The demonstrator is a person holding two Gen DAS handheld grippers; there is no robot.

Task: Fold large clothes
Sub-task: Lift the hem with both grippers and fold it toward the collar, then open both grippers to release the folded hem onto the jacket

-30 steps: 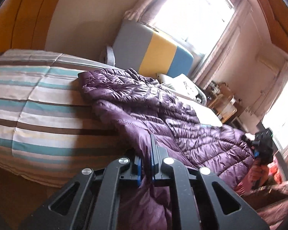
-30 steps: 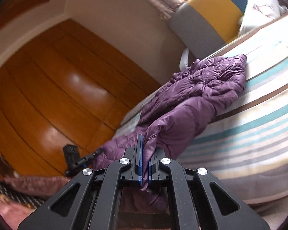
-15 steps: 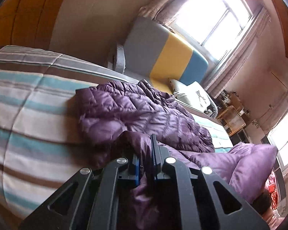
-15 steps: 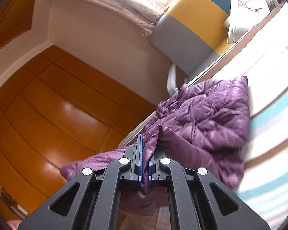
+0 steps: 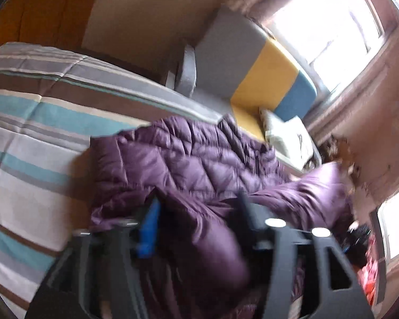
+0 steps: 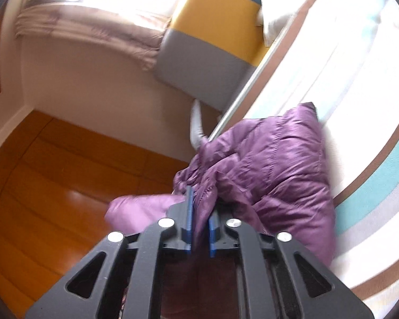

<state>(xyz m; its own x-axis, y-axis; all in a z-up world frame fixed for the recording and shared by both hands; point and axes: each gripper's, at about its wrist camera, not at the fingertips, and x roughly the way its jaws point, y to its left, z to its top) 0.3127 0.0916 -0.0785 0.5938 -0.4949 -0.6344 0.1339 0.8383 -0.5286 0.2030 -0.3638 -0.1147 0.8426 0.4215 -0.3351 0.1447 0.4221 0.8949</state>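
One purple jacket [image 5: 188, 164] lies between two opening tongs.

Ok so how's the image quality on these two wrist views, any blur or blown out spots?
Left wrist view: heavy motion blur, the left gripper smeared over the purple puffer jacket; window overexposed. Right wrist view: sharper, the right gripper crisp; glare whitens the striped bedspread and streaks the wooden floor. Both show fisheye bending.

A grey, yellow and blue padded headboard [image 5: 255, 71] stands under the bright window [image 5: 329, 24]. A white pillow [image 5: 287, 138] lies at its foot, the teal-and-brown striped quilt [image 5: 32, 122] spreading before it.
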